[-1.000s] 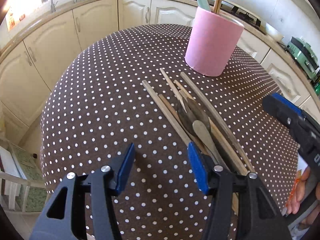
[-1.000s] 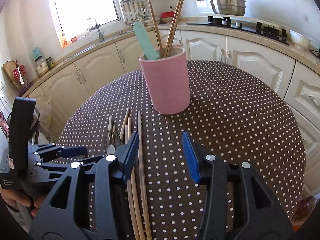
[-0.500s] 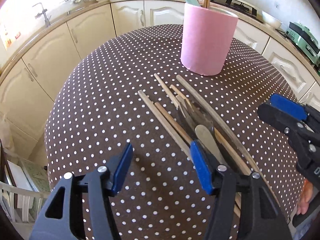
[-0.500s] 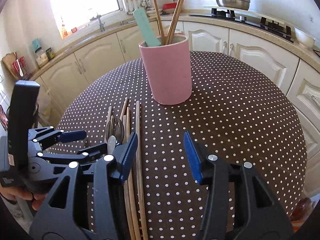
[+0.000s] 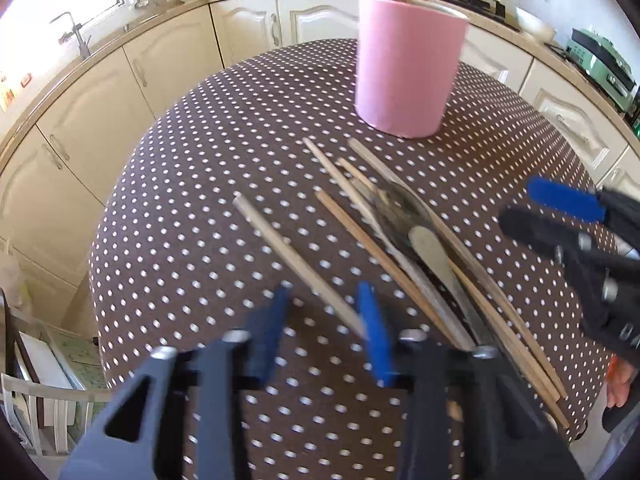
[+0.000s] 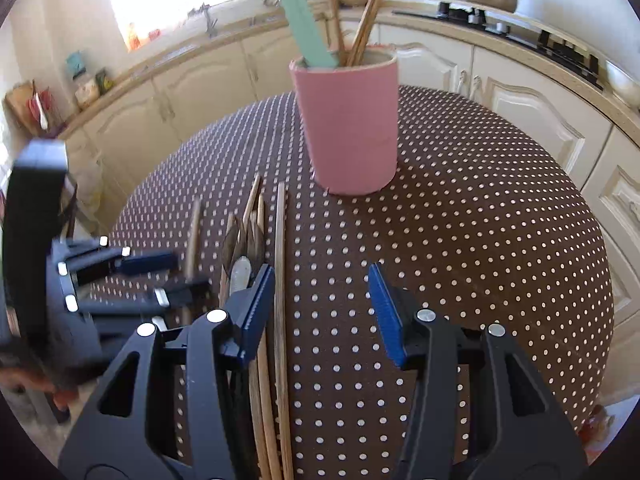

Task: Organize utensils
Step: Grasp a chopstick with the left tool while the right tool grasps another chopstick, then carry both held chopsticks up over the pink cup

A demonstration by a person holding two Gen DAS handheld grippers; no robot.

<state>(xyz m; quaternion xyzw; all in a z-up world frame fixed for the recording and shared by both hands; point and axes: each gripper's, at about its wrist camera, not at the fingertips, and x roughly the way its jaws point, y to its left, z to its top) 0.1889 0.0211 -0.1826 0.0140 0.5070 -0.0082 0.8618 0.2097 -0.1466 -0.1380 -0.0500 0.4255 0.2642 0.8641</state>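
partly done: pink holder [image 6: 347, 124] holds 1 spatula and some sticks; wooden utensils [image 5: 404, 240] remain on table [image 6: 480, 240]. left tool [image 5: 320, 332] closing around 1 chopstick [image 5: 296, 264], contact unclear; right tool [image 6: 320, 312] apart, empty.

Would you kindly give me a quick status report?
Left gripper open, closing around a loose chopstick. Right gripper open, empty. Pink holder upright beyond the utensil pile; path unobstructed.

Wooden utensils [image 5: 404, 248] beside pink holder [image 5: 408, 68]
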